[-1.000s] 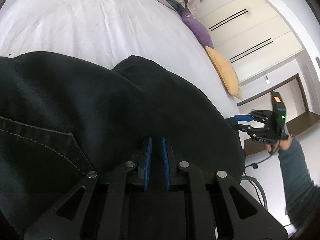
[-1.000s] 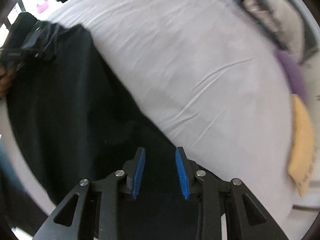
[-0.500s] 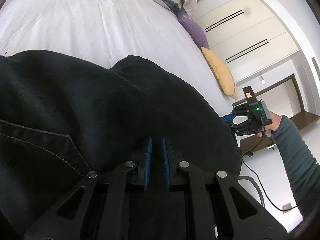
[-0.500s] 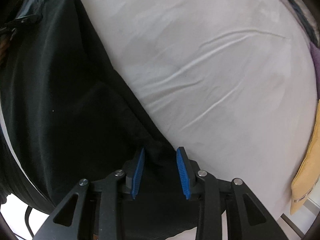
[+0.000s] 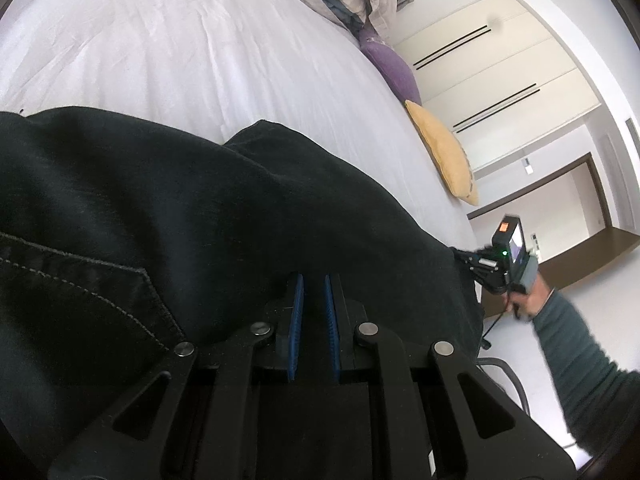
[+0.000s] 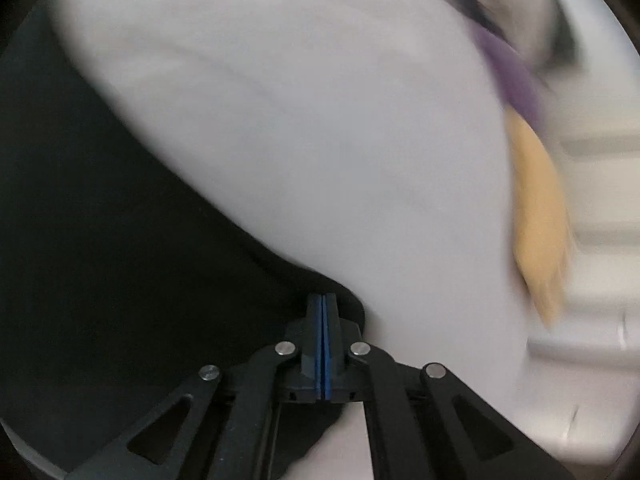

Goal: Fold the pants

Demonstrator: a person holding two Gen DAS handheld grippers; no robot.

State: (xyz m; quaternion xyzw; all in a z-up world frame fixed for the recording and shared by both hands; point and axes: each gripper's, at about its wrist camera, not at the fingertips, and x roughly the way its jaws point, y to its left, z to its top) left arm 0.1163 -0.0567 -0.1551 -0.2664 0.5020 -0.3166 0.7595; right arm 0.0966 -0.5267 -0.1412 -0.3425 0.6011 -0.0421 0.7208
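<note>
Black pants [image 5: 208, 216] lie on the white bed sheet [image 5: 192, 40]. The left gripper [image 5: 314, 292] pinches fabric right of the stitched pocket [image 5: 80, 300]; the right gripper [image 5: 466, 258] meets the pants' far right edge.

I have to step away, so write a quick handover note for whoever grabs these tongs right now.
Left tongs: narrow gap between the pads, pants fabric around them; whether they pinch it is unclear.
Right tongs: pads shut at the pants' far edge, apparently gripping it; that view is blurred.
Pants: black, spread along the near side of the bed, pocket stitching by the left tongs.
Done: both ends reached.
Left: likely lift, fold, then smooth flat.
</note>
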